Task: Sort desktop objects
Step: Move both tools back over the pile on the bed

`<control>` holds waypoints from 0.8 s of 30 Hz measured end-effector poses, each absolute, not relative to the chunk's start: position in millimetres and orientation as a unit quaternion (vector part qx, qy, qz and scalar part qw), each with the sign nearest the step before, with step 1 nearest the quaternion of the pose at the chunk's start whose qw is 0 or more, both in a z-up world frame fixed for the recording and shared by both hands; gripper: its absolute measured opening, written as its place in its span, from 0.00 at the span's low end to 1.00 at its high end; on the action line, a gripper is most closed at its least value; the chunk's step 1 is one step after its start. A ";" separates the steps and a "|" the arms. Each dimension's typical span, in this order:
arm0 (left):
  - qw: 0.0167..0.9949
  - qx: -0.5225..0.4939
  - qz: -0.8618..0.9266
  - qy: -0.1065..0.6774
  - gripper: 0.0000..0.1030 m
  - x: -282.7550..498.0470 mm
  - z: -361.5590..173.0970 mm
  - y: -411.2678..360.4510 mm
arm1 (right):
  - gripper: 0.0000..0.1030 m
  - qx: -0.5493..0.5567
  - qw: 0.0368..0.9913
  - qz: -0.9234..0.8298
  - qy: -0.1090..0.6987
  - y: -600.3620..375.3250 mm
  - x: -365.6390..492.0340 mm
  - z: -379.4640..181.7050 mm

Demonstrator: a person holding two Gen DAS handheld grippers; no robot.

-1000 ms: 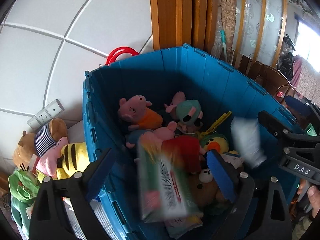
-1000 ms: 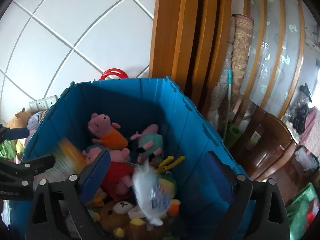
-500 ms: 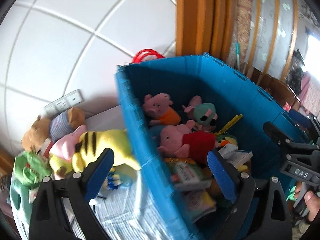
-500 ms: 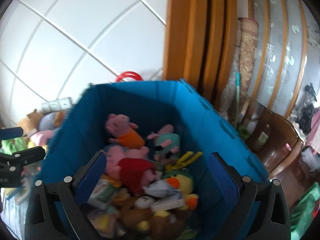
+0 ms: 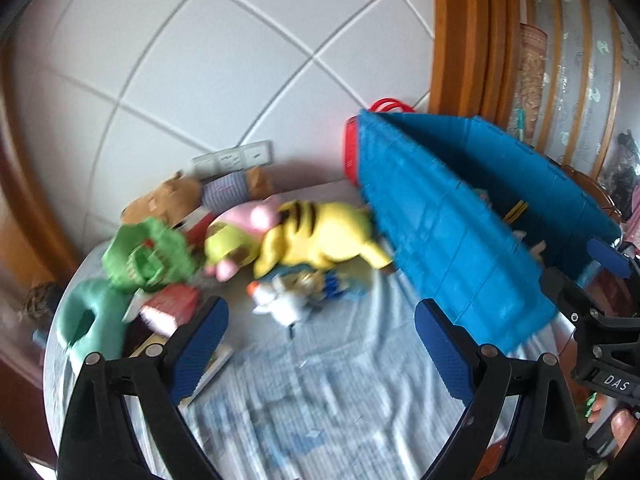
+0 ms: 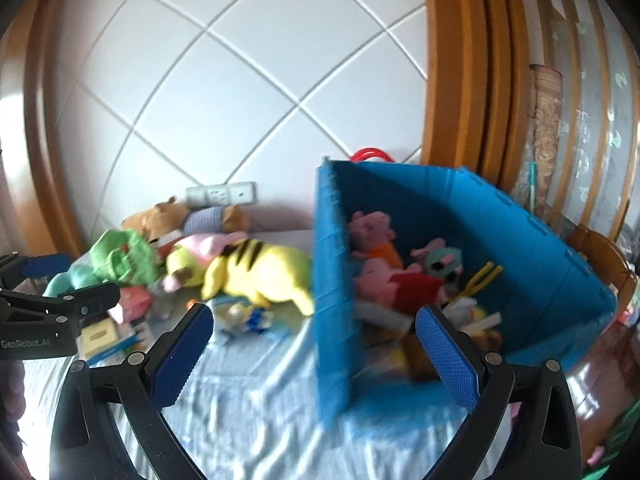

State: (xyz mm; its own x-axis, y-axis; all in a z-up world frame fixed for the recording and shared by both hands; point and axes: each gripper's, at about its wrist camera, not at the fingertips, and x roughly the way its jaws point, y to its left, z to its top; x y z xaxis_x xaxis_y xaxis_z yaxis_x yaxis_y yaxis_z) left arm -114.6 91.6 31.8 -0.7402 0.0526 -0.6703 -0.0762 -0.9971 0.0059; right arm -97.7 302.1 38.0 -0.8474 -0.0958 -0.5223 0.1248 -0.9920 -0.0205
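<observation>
A blue storage bin (image 5: 460, 232) stands at the right of a cloth-covered table and holds plush toys and packets (image 6: 396, 280). Left of it lies a pile: a yellow striped plush (image 5: 320, 232), a pink plush (image 5: 248, 216), a green toy (image 5: 148, 256), a brown bear (image 5: 168, 200) and small packets (image 5: 292, 296). My left gripper (image 5: 320, 344) is open and empty above the cloth, facing the pile. My right gripper (image 6: 316, 344) is open and empty, in front of the bin's near corner (image 6: 332, 320).
A white tiled wall with a socket strip (image 5: 232, 158) backs the table. A wooden door frame (image 6: 456, 60) and a wooden chair (image 6: 600, 256) stand to the right. Books (image 6: 108, 336) lie at the left front. Pale blue cloth (image 5: 320, 400) covers the table.
A green packet and a white packet fell from the open jaws into the bin. Both grippers then swung left and back, from over the bin toward the pile on the cloth.
</observation>
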 end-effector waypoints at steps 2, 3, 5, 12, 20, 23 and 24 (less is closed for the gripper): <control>0.032 -0.358 0.933 0.013 0.93 -94.2 26.8 73.4 | 1.00 0.266 0.052 -0.962 0.032 283.2 -76.9 35.1; 0.031 -0.359 0.933 0.012 0.93 -85.3 24.4 66.0 | 1.00 0.264 0.047 -0.963 0.036 273.6 -64.7 33.9; 0.033 -0.361 0.932 0.008 0.93 -67.8 19.5 52.6 | 1.00 0.260 0.037 -0.964 0.041 262.2 -48.0 32.6; 0.043 -0.356 0.934 0.002 0.93 -28.5 13.9 28.8 | 1.00 0.257 0.011 -0.965 0.047 240.5 1.8 28.6; 0.045 -0.346 0.937 0.005 0.93 -13.4 20.9 28.6 | 1.00 0.253 0.002 -0.966 0.047 236.9 22.1 32.1; 0.050 -0.343 0.938 0.001 0.93 -14.8 22.5 30.4 | 1.00 0.256 -0.001 -0.966 0.045 239.8 20.9 31.5; 0.052 -0.342 0.938 0.000 0.93 -15.4 23.0 31.0 | 1.00 0.256 -0.002 -0.966 0.045 241.1 20.0 31.5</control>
State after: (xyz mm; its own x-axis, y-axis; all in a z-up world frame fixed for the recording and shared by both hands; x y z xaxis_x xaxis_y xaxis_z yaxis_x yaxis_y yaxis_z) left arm -15.4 31.0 23.0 -0.7599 0.0981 -0.6426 -0.0985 -0.9945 -0.0353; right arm 20.0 241.1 31.5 -0.8687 0.0277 -0.4946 0.0180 -0.9960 -0.0874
